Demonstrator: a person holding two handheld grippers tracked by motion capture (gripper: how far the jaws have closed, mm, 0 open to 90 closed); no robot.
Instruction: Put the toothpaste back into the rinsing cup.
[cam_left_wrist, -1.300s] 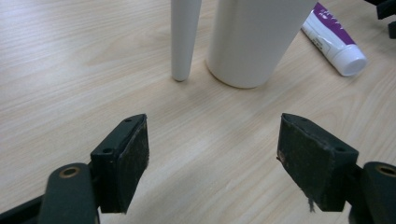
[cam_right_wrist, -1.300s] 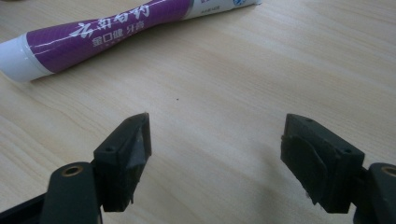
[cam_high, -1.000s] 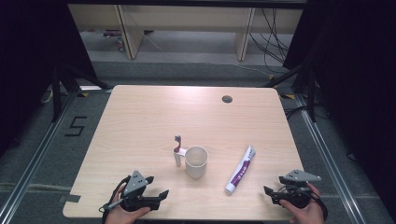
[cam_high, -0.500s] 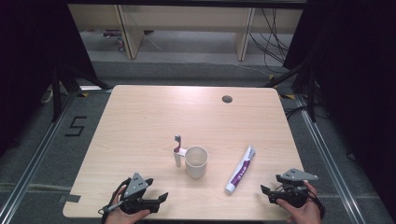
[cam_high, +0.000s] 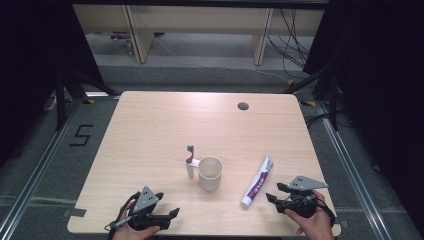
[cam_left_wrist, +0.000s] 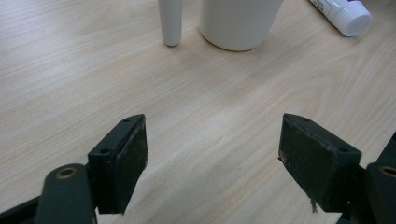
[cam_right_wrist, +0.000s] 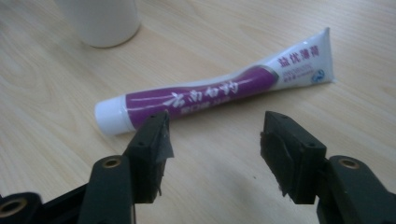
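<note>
On the pale wooden surface nothing is picked up yet. Near the middle stands a white cup, a toothbrush upright just beside it. Right of them lies the purple toothpaste tube. Just short of its cap, the right tongs have just been closing, still empty. The left tongs gape wide, idle.
</note>
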